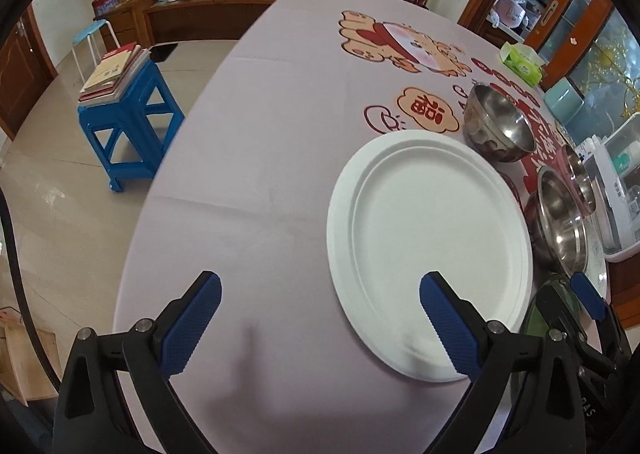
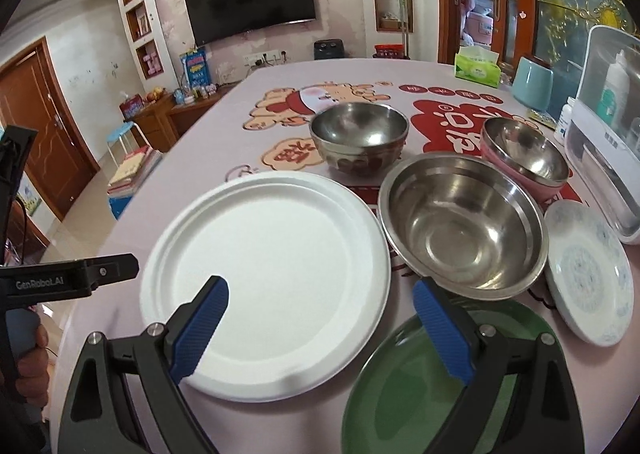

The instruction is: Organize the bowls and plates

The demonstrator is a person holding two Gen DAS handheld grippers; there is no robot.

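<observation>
On the table [image 2: 224, 126], the paper plate [image 2: 276, 278] lies near left. Right of it sits the big bowl [image 2: 464, 222], with a second plate [image 2: 420, 386] nearest and a third plate [image 2: 588, 274] at far right. Two smaller bowls [image 2: 360, 138] [image 2: 524, 154] stand behind, a tissue box [image 2: 478, 70] farther back.

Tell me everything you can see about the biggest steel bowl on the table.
The large steel bowl looks like shiny stainless metal, round, with a wide flat rim and a shallow, empty inside that reflects light. It stands upright on the tablecloth. The white plate lies close at its left, the green plate in front, the patterned plate at its right, the pink-sided bowl behind. Whether their rims touch cannot be told. No gripper holds it.
</observation>
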